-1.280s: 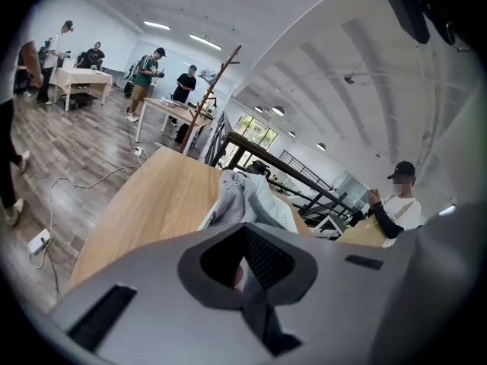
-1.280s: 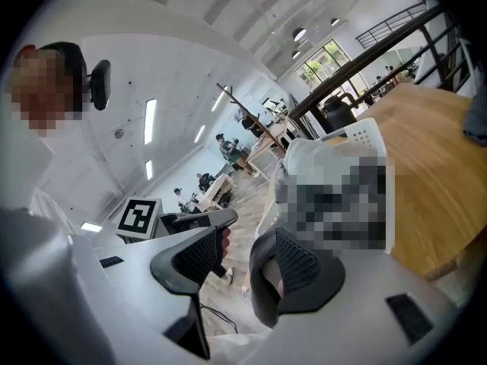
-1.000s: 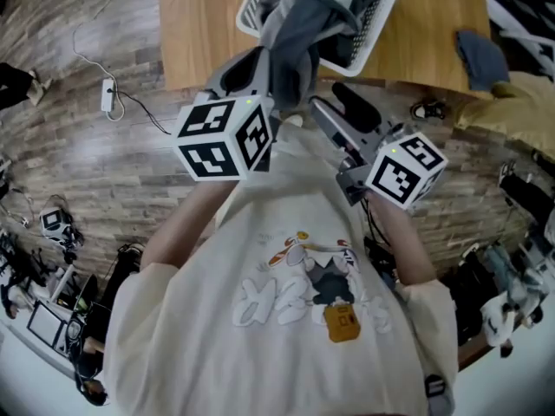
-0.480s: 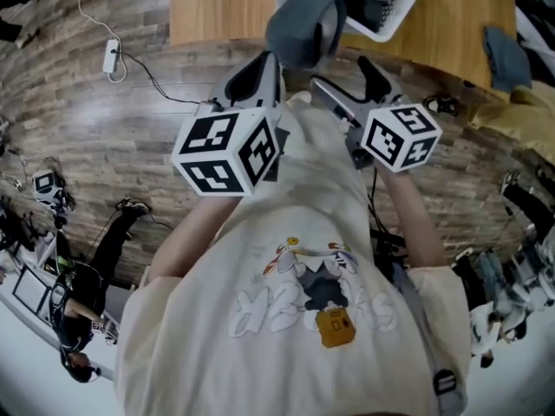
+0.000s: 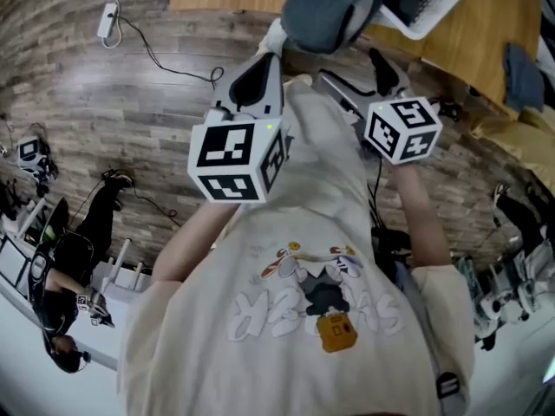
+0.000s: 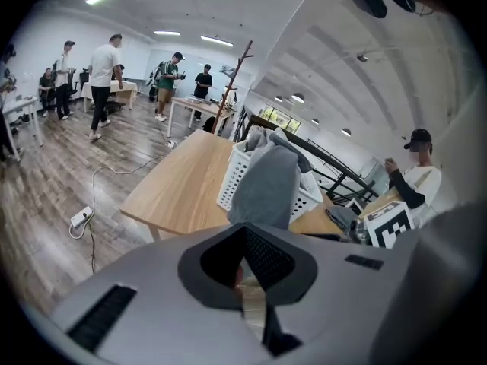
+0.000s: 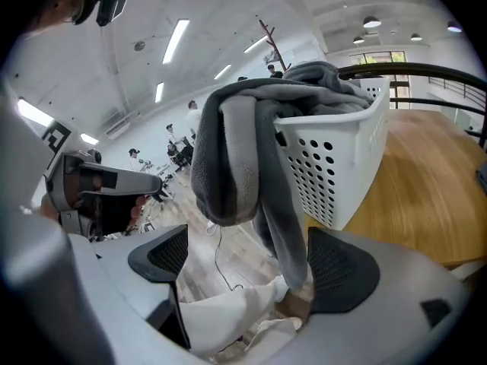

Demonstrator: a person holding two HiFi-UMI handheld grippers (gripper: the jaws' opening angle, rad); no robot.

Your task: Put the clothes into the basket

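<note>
Although both tongs are raised at my chest, neither has hold of any clothing. My left gripper shows its jaws drawn together to a thin slit, and I make out no cloth in it. My right gripper is released, pads wide apart. A hanging end of the grey garment drops between them, close to the right-hand pad but not pinched. Low in that frame lies pale cloth, which I take to be my own shirt.

Beyond the jaws, the grey garment is draped over the rim of the white basket. Part is inside and a thick fold and the loose end hang outside, past the near edge of the wooden table. The basket already holds other clothes.

Farther off, at the right edge of the head view, a blue cloth lies on the table outside the basket.

Assessment: the task is well advanced but not complete. The grey overhang needs lifting in, and the blue cloth is not yet collected.
</note>
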